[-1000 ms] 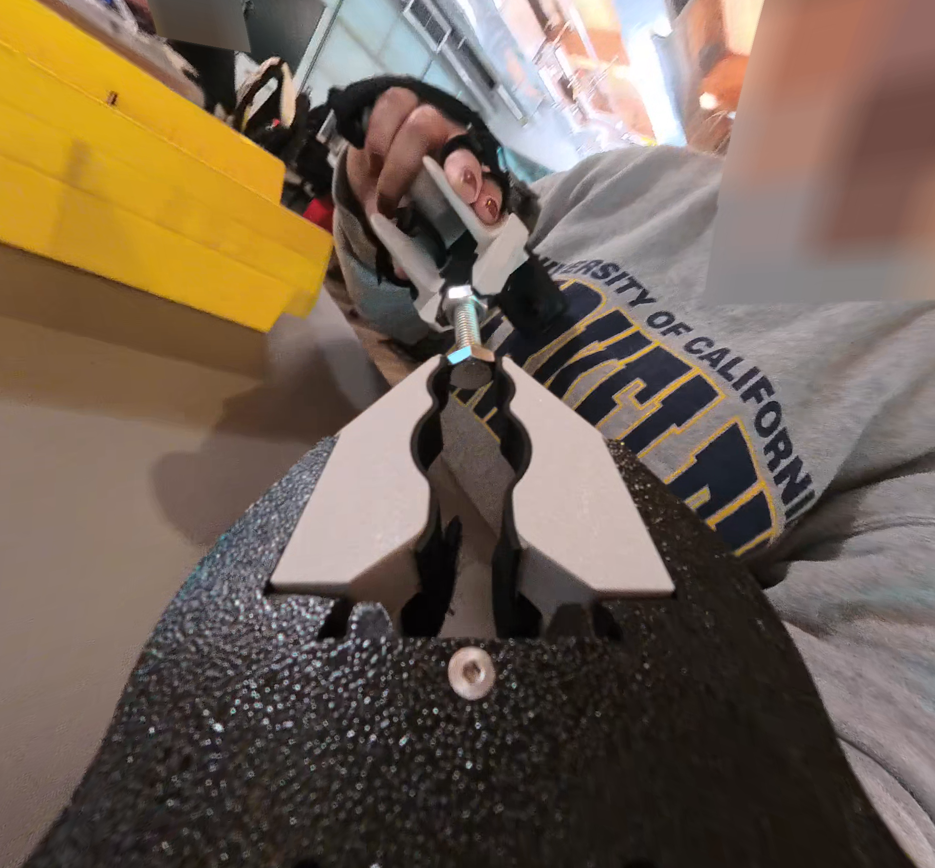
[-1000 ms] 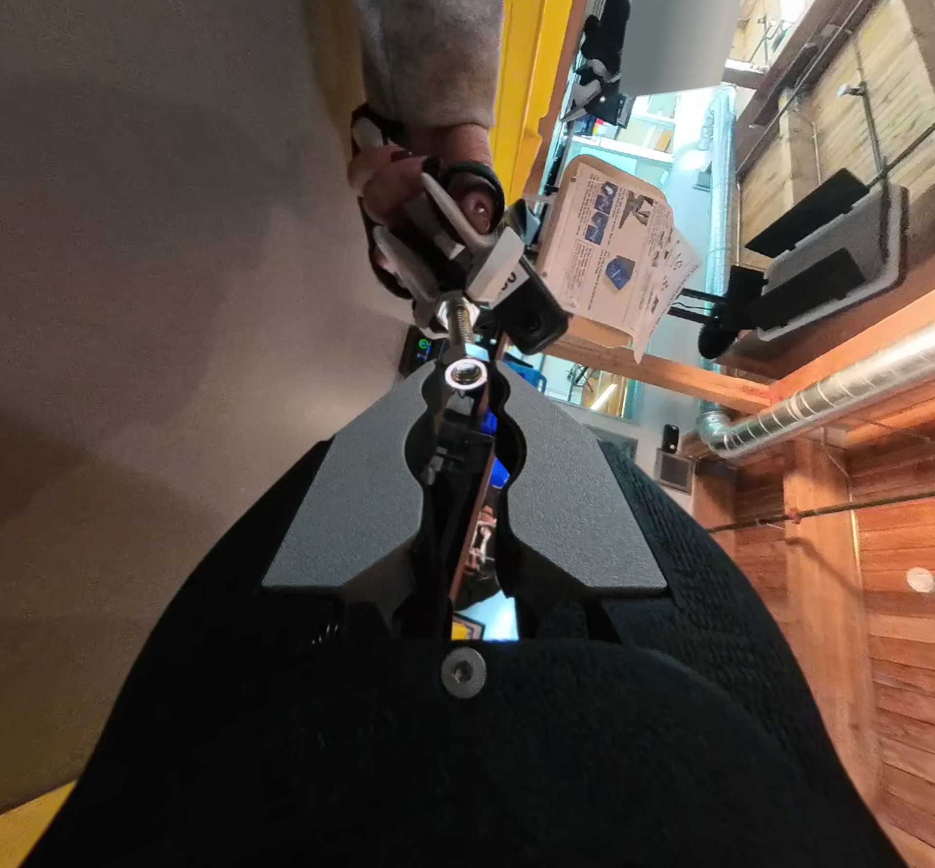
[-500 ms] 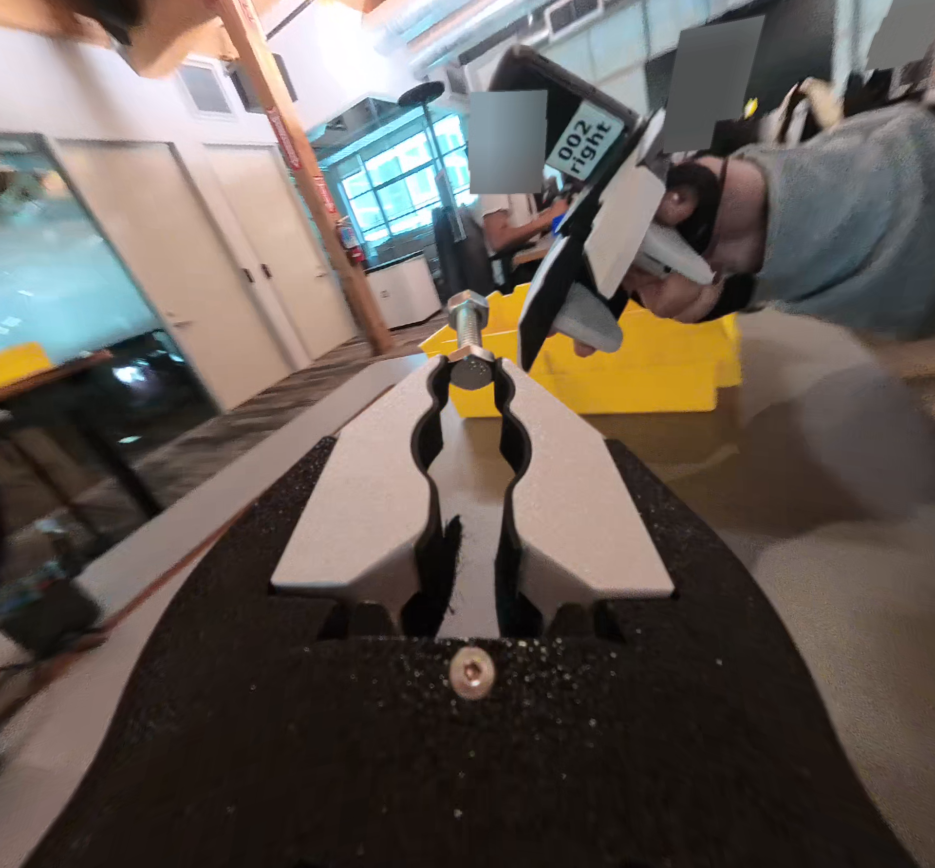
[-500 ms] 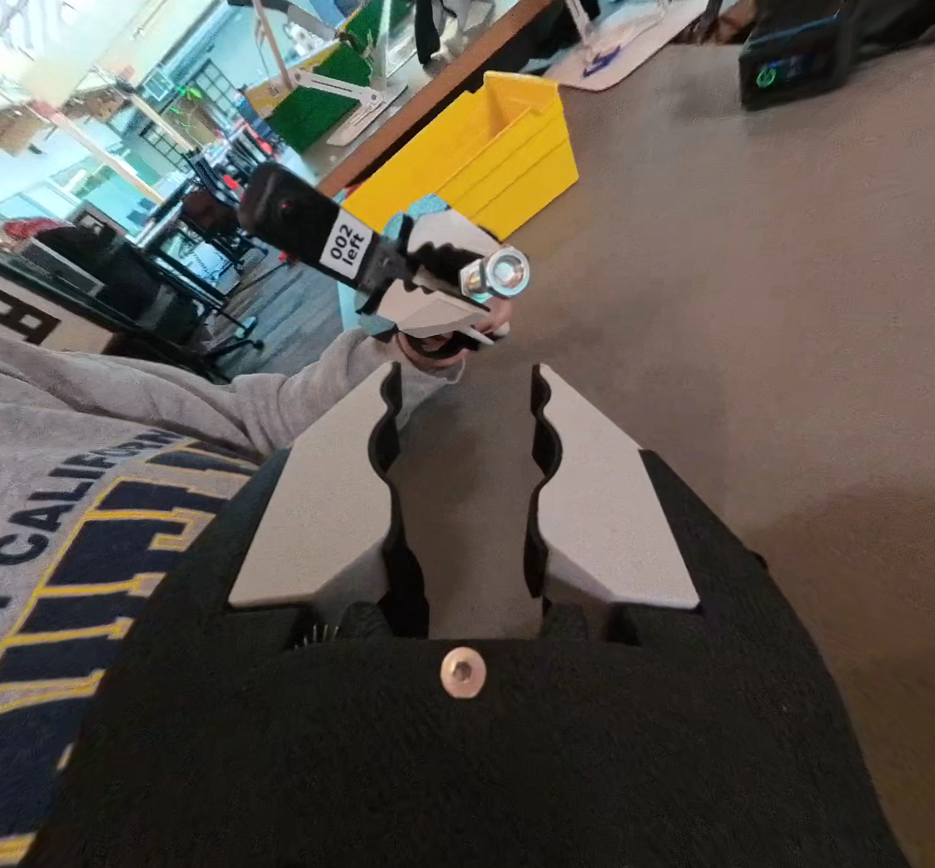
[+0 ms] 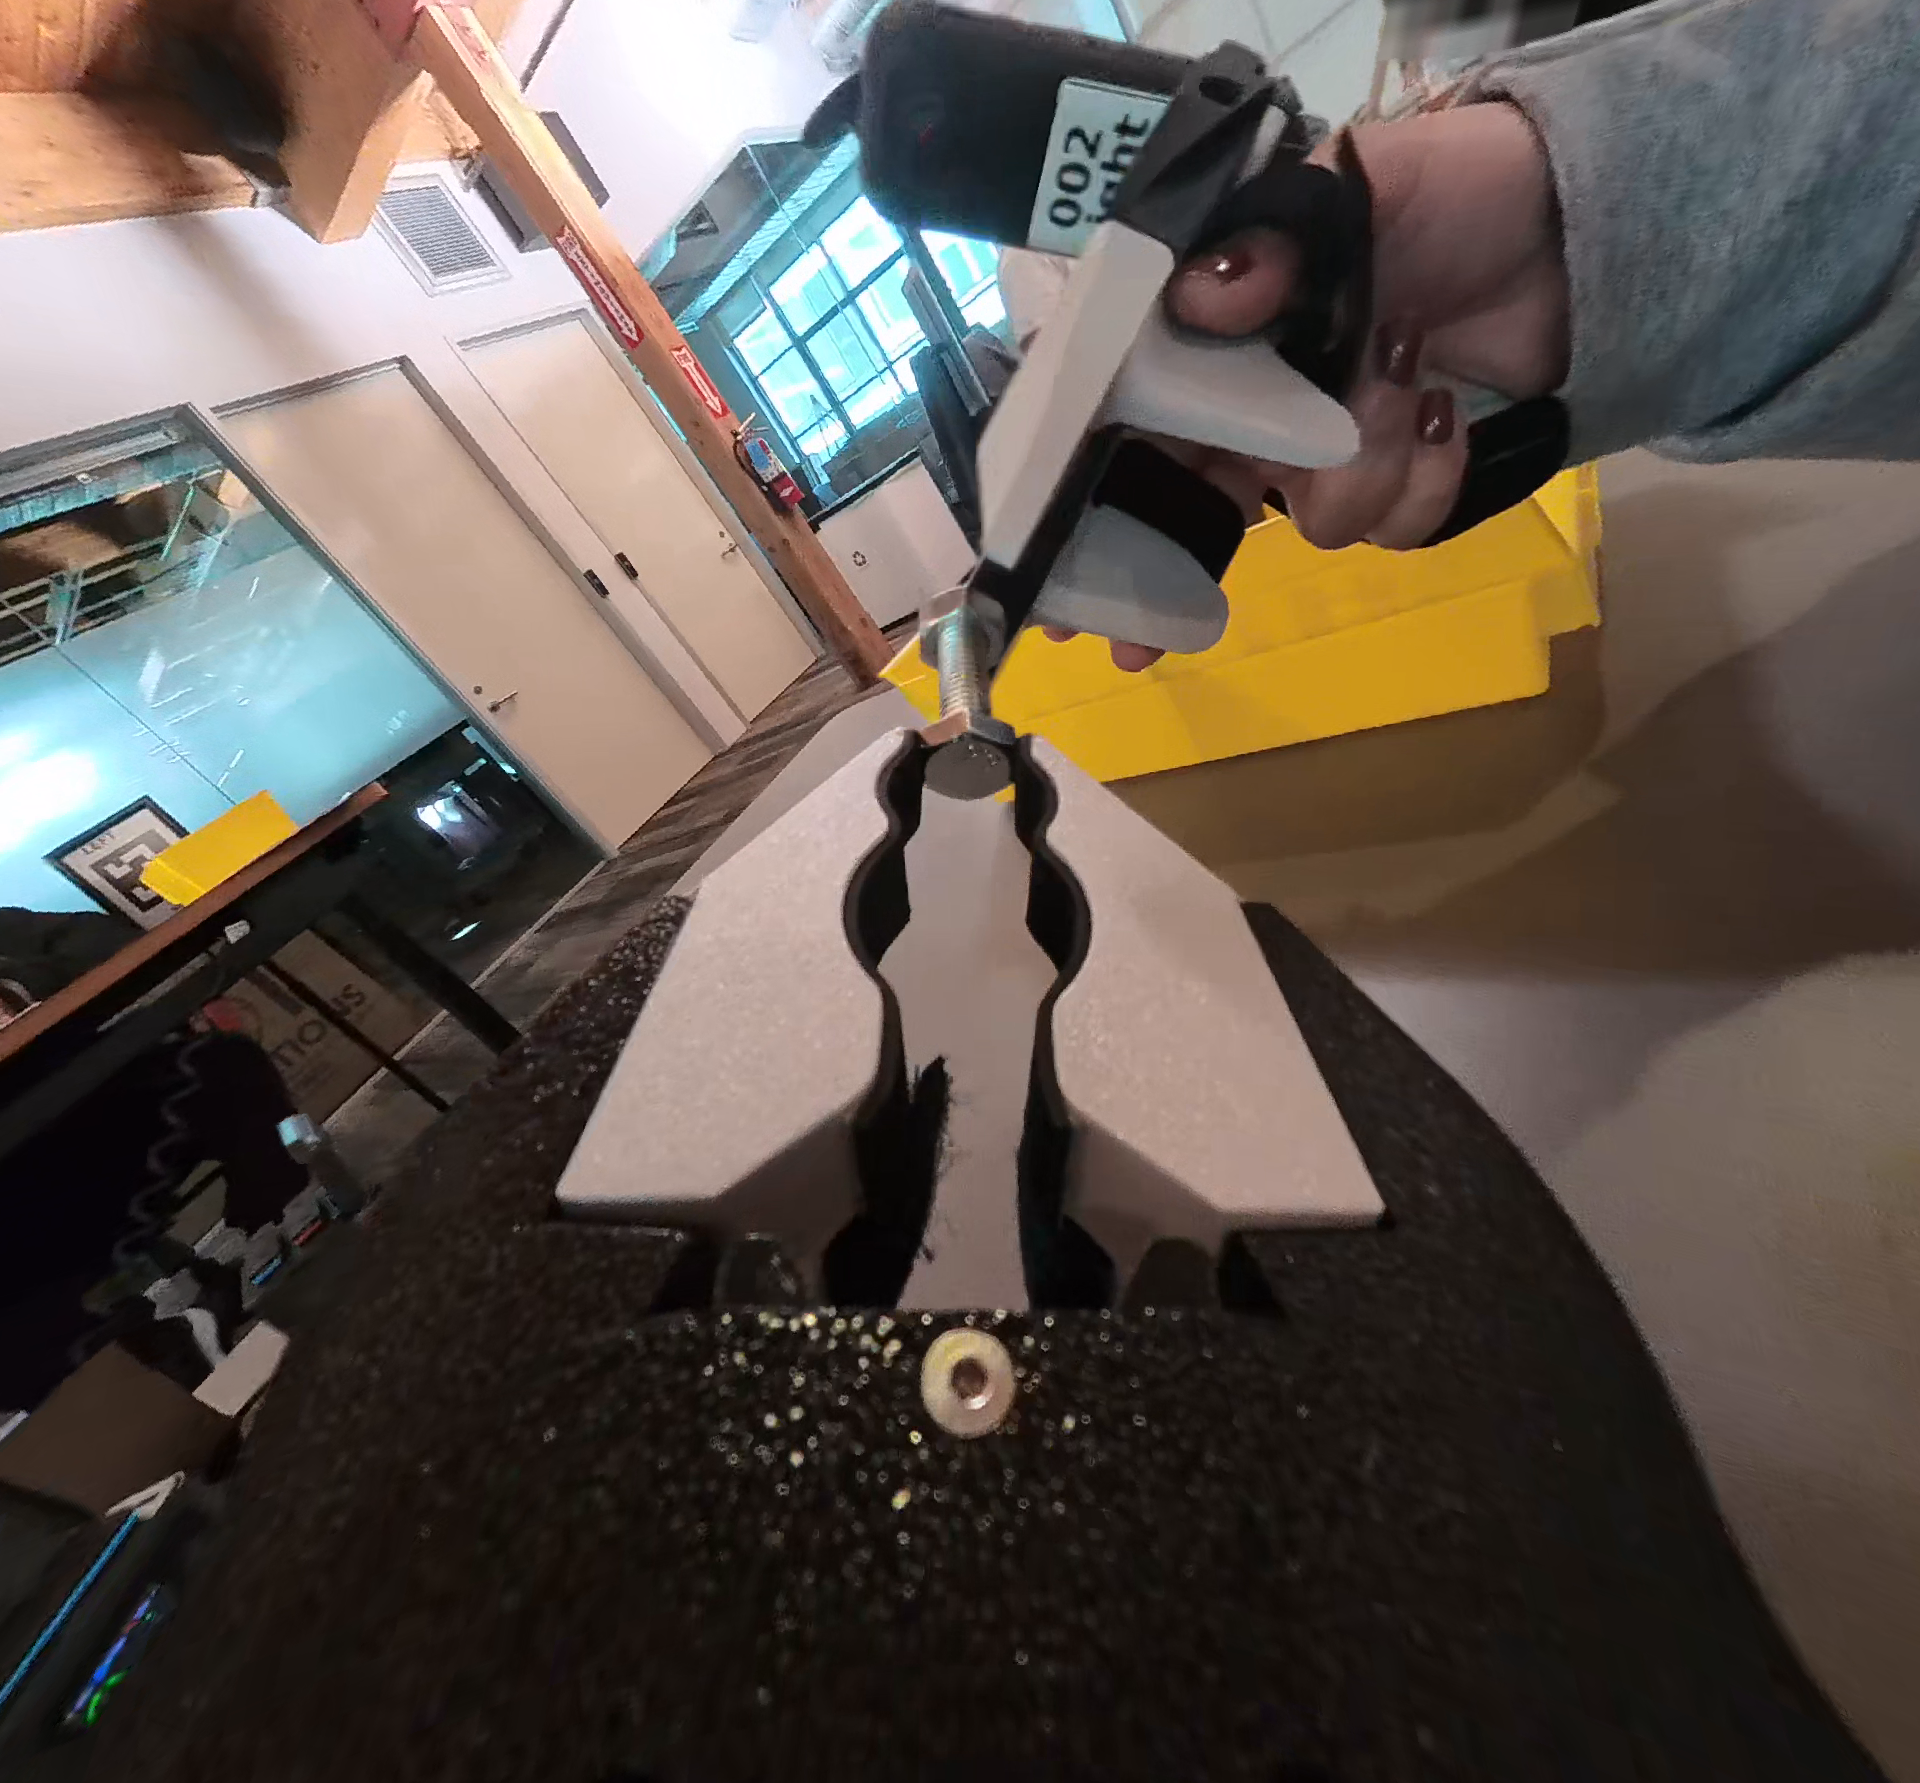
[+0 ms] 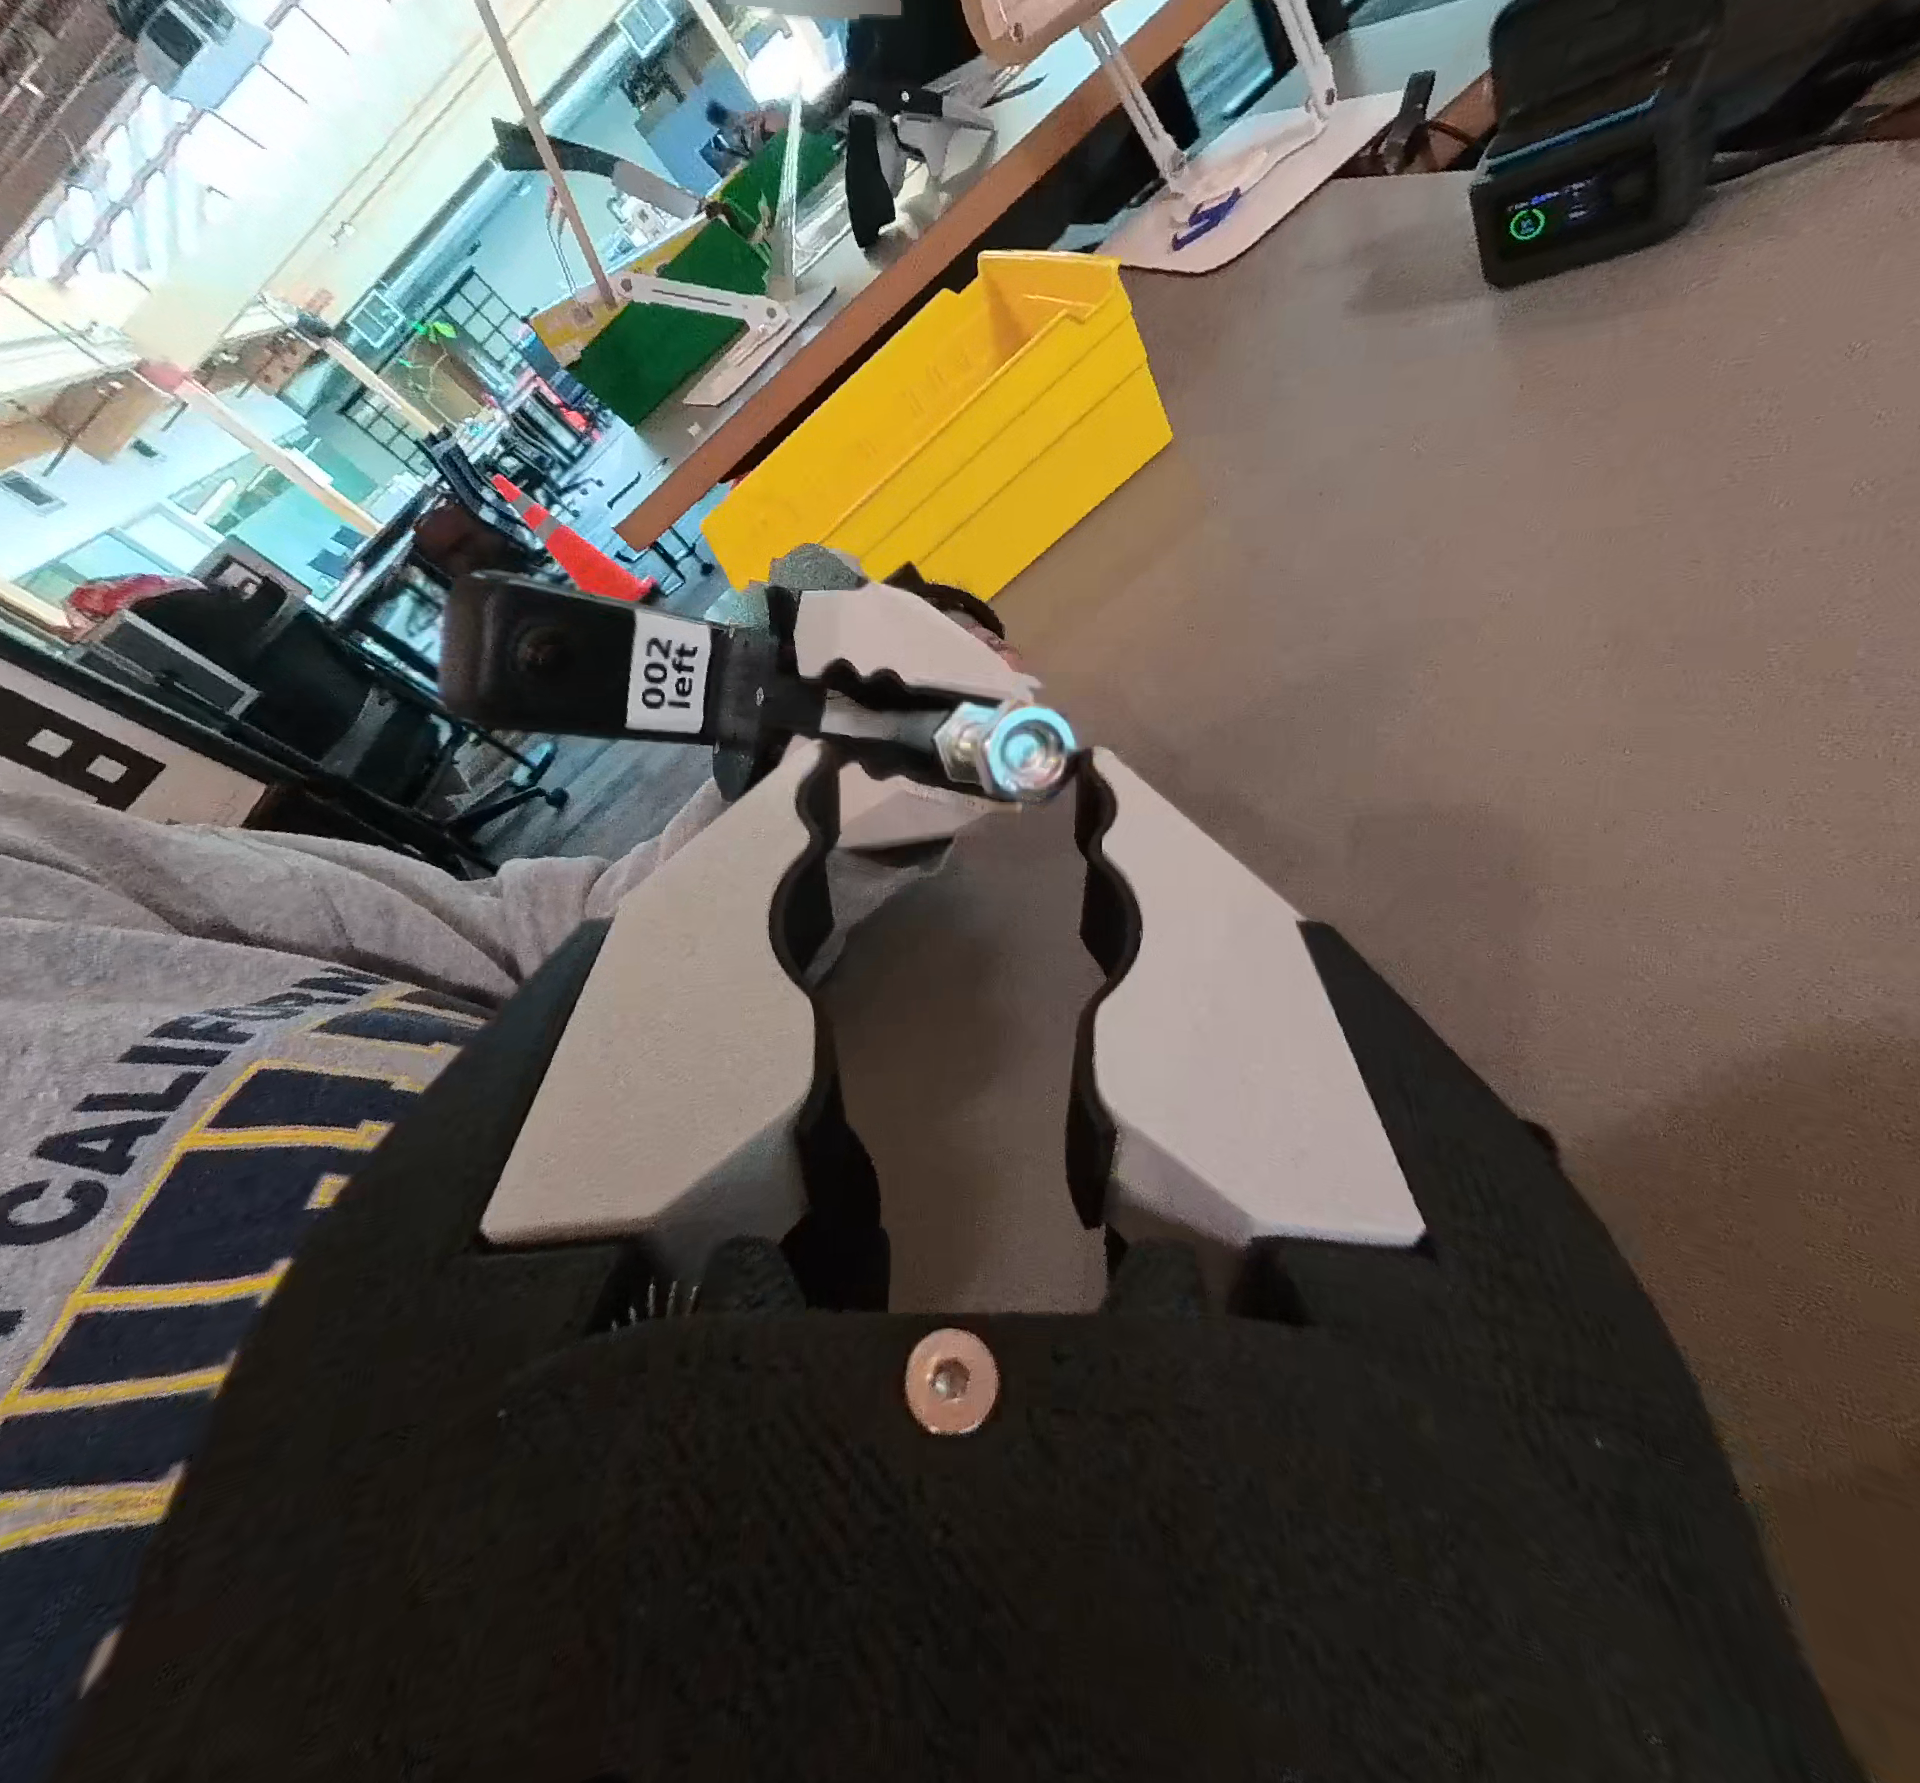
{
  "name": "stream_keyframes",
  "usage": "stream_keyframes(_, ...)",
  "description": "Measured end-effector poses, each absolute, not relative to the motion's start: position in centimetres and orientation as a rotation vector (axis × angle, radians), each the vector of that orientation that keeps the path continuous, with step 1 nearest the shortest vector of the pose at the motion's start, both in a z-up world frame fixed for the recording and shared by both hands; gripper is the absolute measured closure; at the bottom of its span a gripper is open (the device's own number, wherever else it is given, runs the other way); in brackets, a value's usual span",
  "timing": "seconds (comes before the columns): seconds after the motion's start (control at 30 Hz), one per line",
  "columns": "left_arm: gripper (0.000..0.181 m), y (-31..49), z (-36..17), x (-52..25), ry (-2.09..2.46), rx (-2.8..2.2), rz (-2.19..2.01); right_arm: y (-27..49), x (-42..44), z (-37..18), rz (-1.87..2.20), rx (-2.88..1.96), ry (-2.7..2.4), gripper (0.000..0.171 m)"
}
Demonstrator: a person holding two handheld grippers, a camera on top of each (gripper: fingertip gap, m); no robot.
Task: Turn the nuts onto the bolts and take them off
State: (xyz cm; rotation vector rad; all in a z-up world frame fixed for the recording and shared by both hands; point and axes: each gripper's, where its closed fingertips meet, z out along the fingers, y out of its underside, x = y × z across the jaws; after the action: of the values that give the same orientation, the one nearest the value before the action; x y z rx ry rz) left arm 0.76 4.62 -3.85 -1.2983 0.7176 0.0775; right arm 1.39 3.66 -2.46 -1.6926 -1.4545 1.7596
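Note:
My left gripper point(image 5: 966, 751) is shut on the hex head of a steel bolt point(image 5: 961, 673), which sticks out from its tips. A nut point(image 5: 948, 609) sits at the far end of the thread. My right gripper point(image 6: 951, 783) is open, its jaws apart on either side of the nut point(image 6: 1023, 757), which lies close to the right finger. In the right wrist view the left gripper point(image 6: 894, 694) shows from the front holding the bolt. In the left wrist view the right gripper point(image 5: 1091, 528), held by a hand, reaches the nut from the upper right.
A yellow bin point(image 6: 956, 424) stands on the tan table point(image 6: 1507, 642), and also shows in the left wrist view point(image 5: 1330, 653). A black device with a lit screen point(image 6: 1579, 195) sits at the far right. A grey sweatshirt point(image 6: 208, 954) is at the left. Left and right tips are no more than a few centimetres apart.
One second ago the right gripper was shut on the nut. It let go, opened and pulled away; now it is back with open jaws around the nut. The left gripper has kept the bolt.

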Motion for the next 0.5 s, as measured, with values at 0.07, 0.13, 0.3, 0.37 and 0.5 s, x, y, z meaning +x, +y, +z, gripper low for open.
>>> stream_keyframes(0.07, 0.166, 4.5, -3.9, 1.3, 0.735, -1.292, 0.046, 3.8, 1.3, -2.5, 1.749, -1.686, -1.470, 0.132)
stream_keyframes(0.13, 0.166, 4.1, -3.7, 1.8, 0.731, -1.284, -0.065, 3.8, 1.6, -2.4, 1.740, -1.632, -1.518, 0.154)
stream_keyframes(0.3, 0.166, 2.8, -4.0, 3.2, 0.737, -1.320, -0.473, 2.5, 2.9, -2.9, 1.546, -1.312, -1.820, 0.155)
stream_keyframes(0.37, 0.166, 2.1, -3.9, 3.7, 0.720, -1.324, -0.690, 1.8, 3.3, -3.0, 1.388, -1.049, -1.922, 0.155)
stream_keyframes(0.5, 0.165, 0.2, -3.6, 4.5, 0.653, -1.319, -1.290, 0.2, 4.0, -3.2, 0.833, -0.354, -2.000, 0.155)
